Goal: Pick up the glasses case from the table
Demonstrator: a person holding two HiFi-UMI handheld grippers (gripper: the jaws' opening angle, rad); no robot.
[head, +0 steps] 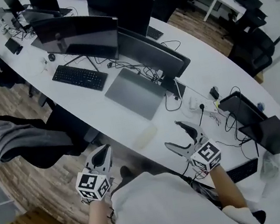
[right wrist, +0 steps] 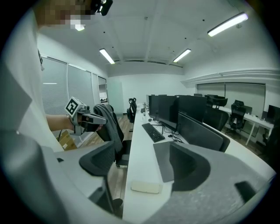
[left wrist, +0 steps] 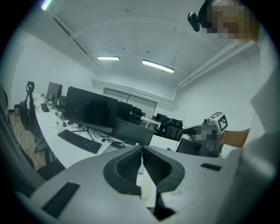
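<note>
Glasses case, white, oblong: flat on white table, close to its near edge, untouched.

Right gripper: jaws spread wide, nothing between pads, aimed toward case.

Left gripper: jaws pressed together, empty, held off table edge.

Hazards, as judged:
- case nudged over near edge by a jaw arriving before closure
- smooth rounded shell slipping out if pinched off-centre
- lower jaw striking tabletop

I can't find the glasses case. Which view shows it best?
Right gripper view: the case lies whole and close beyond the open jaws. The head view shows it small and faint. The left gripper view's shut jaws mostly hide it.
</note>
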